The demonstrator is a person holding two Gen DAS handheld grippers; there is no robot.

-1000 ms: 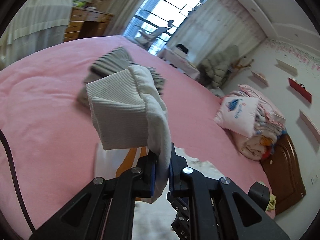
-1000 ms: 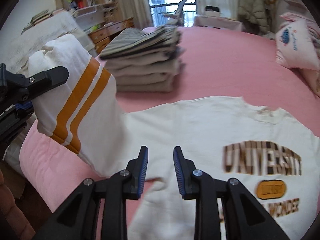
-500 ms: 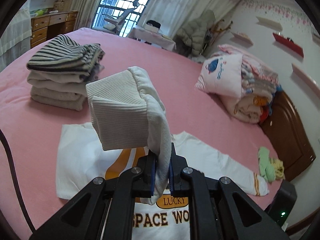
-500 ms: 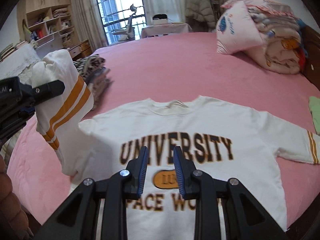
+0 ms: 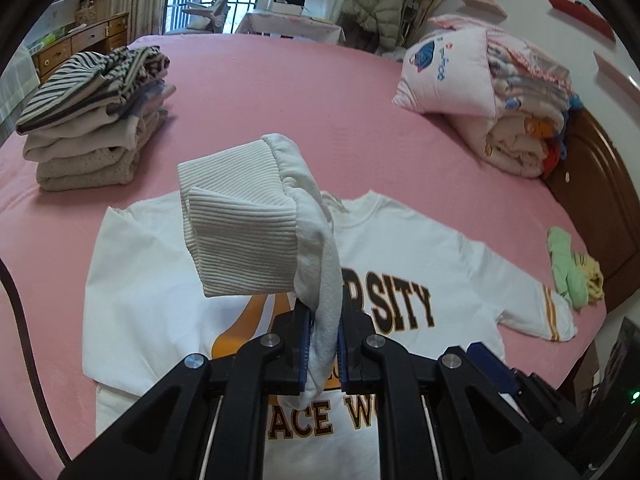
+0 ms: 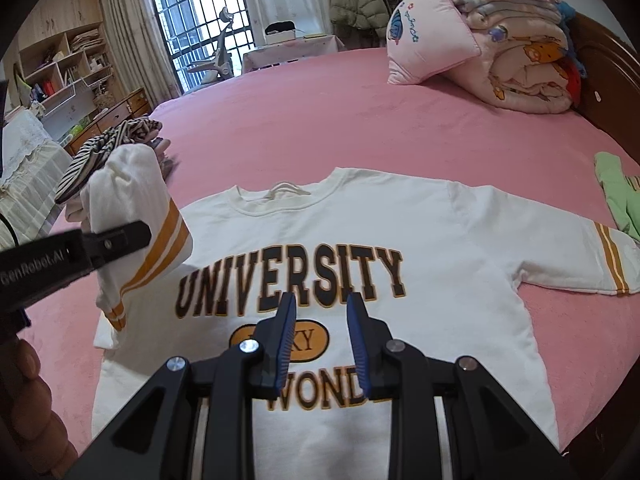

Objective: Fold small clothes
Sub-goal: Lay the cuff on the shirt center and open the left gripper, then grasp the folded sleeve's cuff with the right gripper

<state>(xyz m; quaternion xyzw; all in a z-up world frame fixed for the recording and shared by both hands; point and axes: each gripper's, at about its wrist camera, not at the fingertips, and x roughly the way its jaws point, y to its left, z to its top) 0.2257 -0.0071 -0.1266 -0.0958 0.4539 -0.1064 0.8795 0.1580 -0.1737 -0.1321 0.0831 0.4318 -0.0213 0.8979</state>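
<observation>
A white sweatshirt (image 6: 400,216) with "UNIVERSITY" lettering lies face up on the pink bed (image 6: 360,120). My left gripper (image 5: 323,340) is shut on its left sleeve (image 5: 248,240), holding the ribbed cuff lifted above the shirt's chest. In the right wrist view that sleeve (image 6: 136,208), with orange stripes, hangs from the left gripper's fingers (image 6: 116,240) at the left. My right gripper (image 6: 320,312) is open and empty, hovering over the shirt's lower chest. The other sleeve (image 6: 592,260) lies stretched out flat to the right.
A stack of folded clothes (image 5: 96,120) with a striped piece on top sits at the bed's back left. A pillow and rolled quilts (image 6: 480,40) lie at the back right by the wooden headboard. Green and yellow small clothes (image 5: 572,272) lie at the right edge.
My left gripper has carried the sleeve from the shirt's left side rightward, over the chest. The right gripper has swung right to centre over the lettering, still open.
</observation>
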